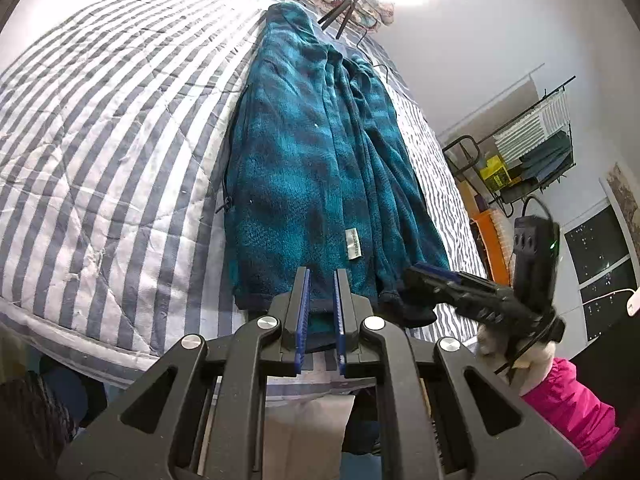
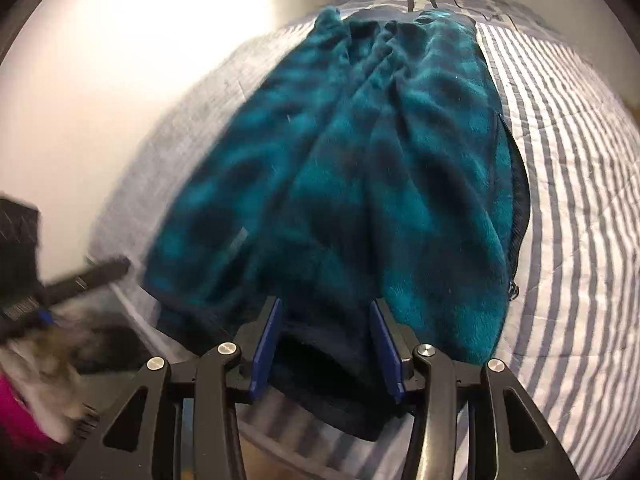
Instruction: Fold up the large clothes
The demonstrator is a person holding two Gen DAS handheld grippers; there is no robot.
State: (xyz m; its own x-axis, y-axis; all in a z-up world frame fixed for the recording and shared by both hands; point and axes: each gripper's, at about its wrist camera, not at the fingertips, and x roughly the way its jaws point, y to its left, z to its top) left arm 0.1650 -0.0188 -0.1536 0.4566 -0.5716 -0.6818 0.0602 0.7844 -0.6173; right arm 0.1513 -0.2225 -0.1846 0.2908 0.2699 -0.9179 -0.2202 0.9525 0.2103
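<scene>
Working on a teal-and-navy checked fleece jacket (image 1: pixel 312 160) laid lengthwise down a blue-and-white striped quilted bed (image 1: pixel 100 140), with its near hem right at the mattress edge. Holding the left gripper (image 1: pixel 322 276) just short of that hem, jaws all but closed and gripping nothing. Holding the right gripper (image 2: pixel 324 304) tipped steeply down over the dark navy cuff (image 2: pixel 320 360), jaws apart with the cuff between them and no visible pinch on it. Likely about to take the near end and carry it up the bed for the crosswise fold. Beware closing on the cuff alone: would lift only the sleeve layer and drag the rumpled lengthwise pleats out of line. Beware a shallow bite too, since thick pile looks likely to slip free partway. Mind the edge: any pull toward the body could slide the hem off the mattress. Watch the uneven start as well, with one side ready and the other empty, which could skew the fold. Keep clear of the black hangers (image 1: pixel 340 16) beyond the collar.
</scene>
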